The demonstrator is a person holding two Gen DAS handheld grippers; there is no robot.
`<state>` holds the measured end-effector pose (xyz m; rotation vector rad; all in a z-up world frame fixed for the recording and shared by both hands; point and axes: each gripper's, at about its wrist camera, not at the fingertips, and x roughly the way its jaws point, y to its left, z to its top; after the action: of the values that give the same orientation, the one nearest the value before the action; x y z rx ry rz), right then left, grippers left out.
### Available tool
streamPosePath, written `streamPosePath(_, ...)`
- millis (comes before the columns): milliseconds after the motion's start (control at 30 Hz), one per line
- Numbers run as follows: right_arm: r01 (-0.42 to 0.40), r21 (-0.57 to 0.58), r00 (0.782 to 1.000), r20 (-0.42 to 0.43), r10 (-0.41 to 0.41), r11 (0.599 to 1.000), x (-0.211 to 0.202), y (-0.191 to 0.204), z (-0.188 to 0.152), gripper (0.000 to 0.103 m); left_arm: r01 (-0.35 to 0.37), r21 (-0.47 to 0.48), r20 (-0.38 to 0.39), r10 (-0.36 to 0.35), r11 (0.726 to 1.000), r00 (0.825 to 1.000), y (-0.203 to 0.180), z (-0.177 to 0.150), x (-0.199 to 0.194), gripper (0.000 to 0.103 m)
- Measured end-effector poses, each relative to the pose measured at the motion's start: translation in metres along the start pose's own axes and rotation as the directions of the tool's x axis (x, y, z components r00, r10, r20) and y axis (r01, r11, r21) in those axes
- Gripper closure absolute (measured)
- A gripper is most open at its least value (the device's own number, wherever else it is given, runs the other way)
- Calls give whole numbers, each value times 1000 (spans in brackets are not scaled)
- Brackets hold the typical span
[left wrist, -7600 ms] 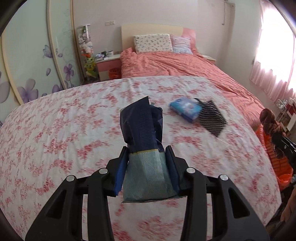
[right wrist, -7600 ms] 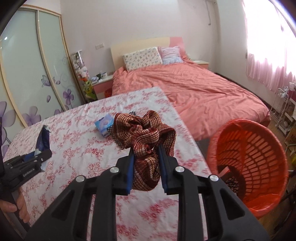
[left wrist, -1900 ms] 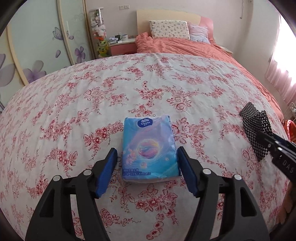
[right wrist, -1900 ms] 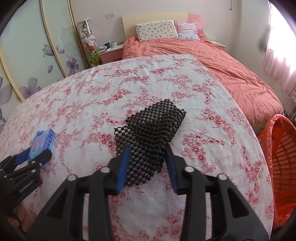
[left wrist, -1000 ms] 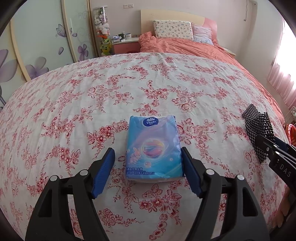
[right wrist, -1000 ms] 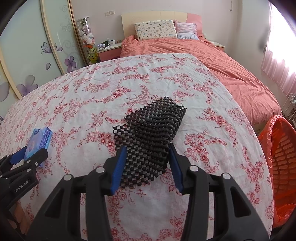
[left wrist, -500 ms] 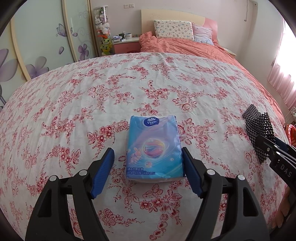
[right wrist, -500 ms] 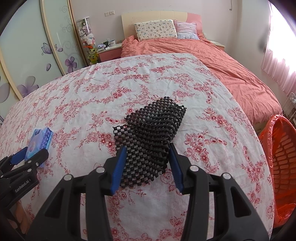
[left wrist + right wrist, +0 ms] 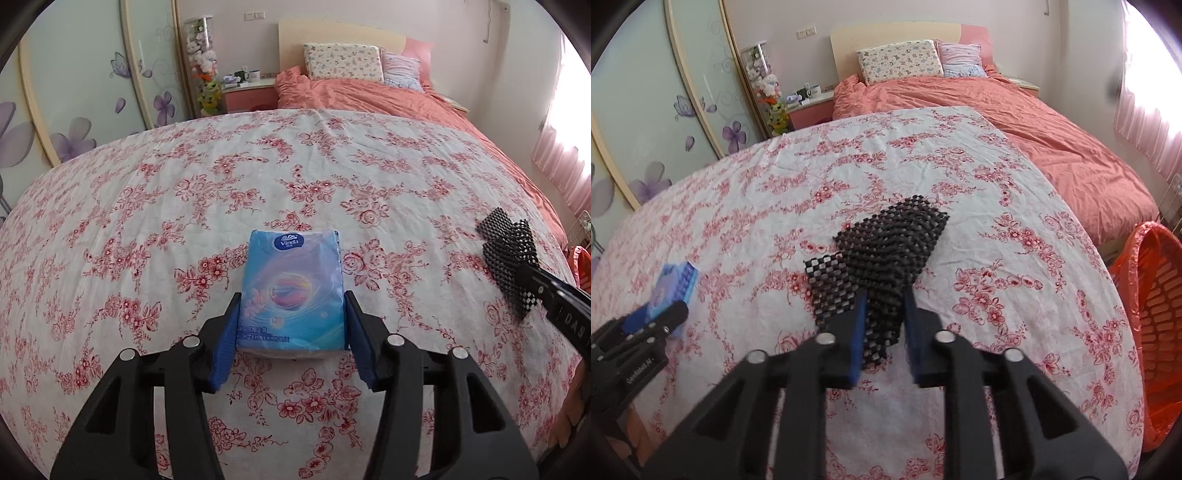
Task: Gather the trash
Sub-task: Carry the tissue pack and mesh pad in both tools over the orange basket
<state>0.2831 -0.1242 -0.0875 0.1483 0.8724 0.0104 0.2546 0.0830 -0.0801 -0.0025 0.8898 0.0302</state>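
A blue Vinda tissue pack lies on the floral cloth. My left gripper is shut on its near end, pads pressed against both sides. A black mesh mat lies folded on the cloth further right. My right gripper is shut on the mat's near edge. The mat and the right gripper's finger show at the right of the left wrist view. The tissue pack and the left gripper show at the left of the right wrist view.
An orange plastic basket stands off the table's right edge. The floral tablecloth covers the table. Behind are a bed with a coral cover, a pink nightstand and sliding wardrobe doors.
Both grippers have closed: the left one onto the tissue pack, the right one onto the black mesh mat. Half a second ago both stood open around these things.
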Motion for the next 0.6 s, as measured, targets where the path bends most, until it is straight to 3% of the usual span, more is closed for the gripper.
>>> streamPosePath(333,-55,0,994,95,55,998,-40,-7,5,96,1,1,55,-1,1000,998,-5,9,-28,51)
streamPosePath(600,-41,-12,977,211,42,999,-101,-19,8,96,35,60,127,-43,998,991,-41,16,-69,51)
